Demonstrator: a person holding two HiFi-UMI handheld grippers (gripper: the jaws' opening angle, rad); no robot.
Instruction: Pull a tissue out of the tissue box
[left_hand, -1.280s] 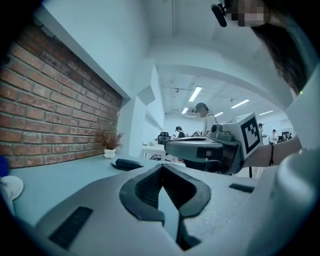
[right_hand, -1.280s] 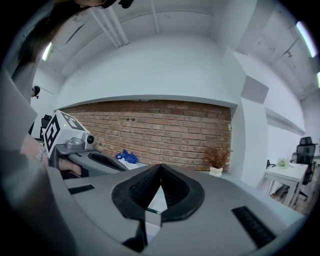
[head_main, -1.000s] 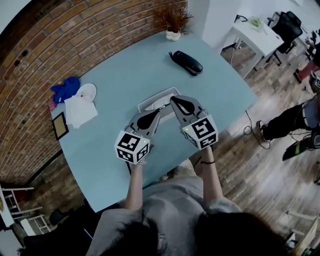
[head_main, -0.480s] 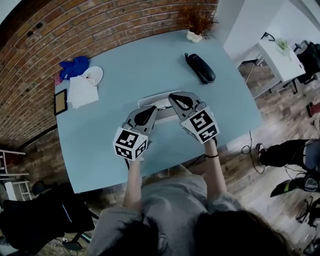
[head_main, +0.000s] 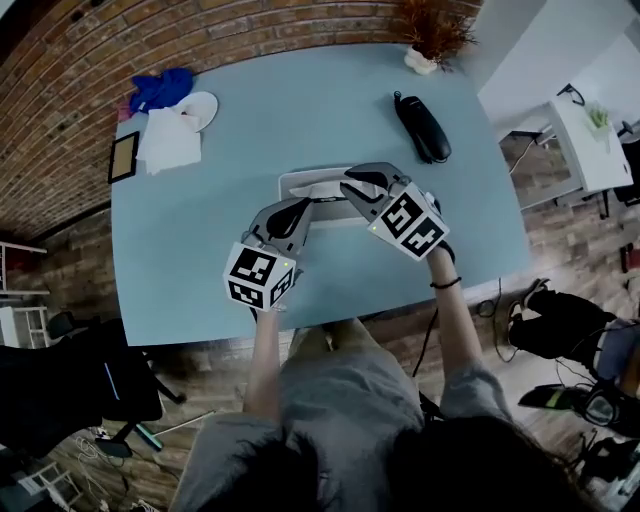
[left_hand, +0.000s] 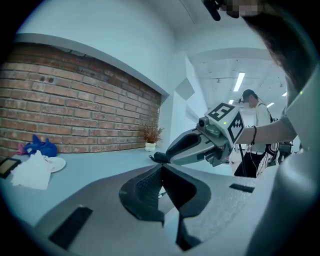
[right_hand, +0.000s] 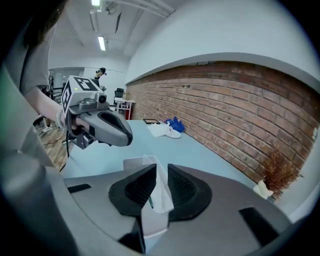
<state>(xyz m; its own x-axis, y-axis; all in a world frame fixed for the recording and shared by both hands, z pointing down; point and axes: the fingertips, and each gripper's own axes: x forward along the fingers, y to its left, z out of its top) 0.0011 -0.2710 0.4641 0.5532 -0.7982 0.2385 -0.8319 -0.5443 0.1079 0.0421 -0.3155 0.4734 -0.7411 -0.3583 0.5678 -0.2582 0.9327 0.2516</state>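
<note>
The tissue box (head_main: 300, 184) is a low pale box in the middle of the light blue table (head_main: 200, 250), with a white tissue (head_main: 325, 189) sticking up from its slot. My right gripper (head_main: 347, 186) reaches over the box from the right. In the right gripper view its jaws (right_hand: 159, 180) are shut on the tissue (right_hand: 161, 197), with the box (right_hand: 131, 163) just beyond. My left gripper (head_main: 303, 206) sits at the box's near left edge. Its jaws (left_hand: 161, 170) are shut with nothing in them, and the right gripper (left_hand: 185, 147) crosses in front.
A black handset-shaped thing (head_main: 422, 125) lies at the table's far right, near a dried plant in a white pot (head_main: 432, 45). At the far left are white papers (head_main: 170, 140), a plate (head_main: 198, 108), a blue cloth (head_main: 160, 88) and a small frame (head_main: 123, 157).
The head view has swung, so the table now sits squarer in frame. The right gripper has moved left over the box's slot; the left gripper stays at the box's near left edge.
</note>
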